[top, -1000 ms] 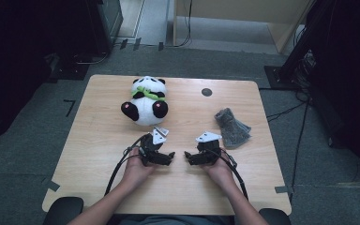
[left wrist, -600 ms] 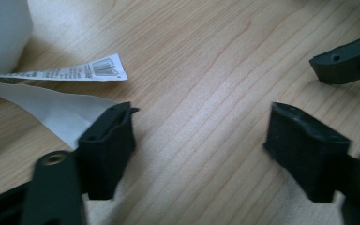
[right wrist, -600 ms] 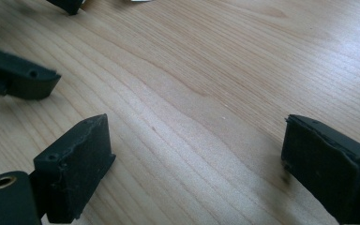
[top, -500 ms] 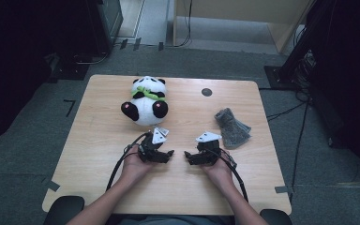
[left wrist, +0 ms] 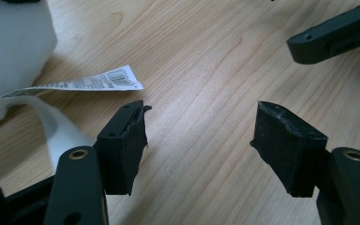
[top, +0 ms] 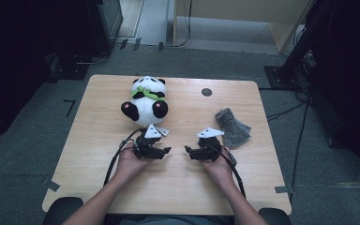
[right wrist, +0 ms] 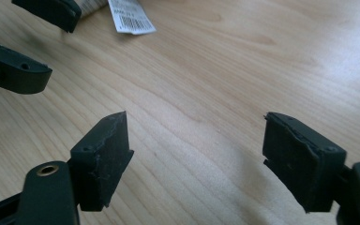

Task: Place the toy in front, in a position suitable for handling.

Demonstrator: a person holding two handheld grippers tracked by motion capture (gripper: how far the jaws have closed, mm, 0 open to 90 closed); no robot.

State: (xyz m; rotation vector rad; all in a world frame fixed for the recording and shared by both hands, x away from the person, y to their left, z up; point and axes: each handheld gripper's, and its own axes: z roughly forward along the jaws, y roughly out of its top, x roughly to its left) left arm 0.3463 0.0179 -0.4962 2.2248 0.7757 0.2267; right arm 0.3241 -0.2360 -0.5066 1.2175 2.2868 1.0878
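Nothing handled yet. My left gripper (top: 165, 151), jaws apart and just narrowing on nothing, rests near the table's (top: 98, 187) front edge, just below the panda (top: 145, 101). My right gripper (top: 191, 151) gapes empty; grey cloth (top: 232, 127) untouched toward the right edge.

Around the table (top: 93, 187)'s middle: 1 plush panda (top: 145, 100) behind it, 1 grey cloth (top: 232, 126) to its right, 1 dark round spot (top: 206, 92) farther back, and 2 grippers.

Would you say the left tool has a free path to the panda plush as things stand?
Probably yes: the left tool sits just in front of the panda plush, jaws open and empty, with bare table between them.
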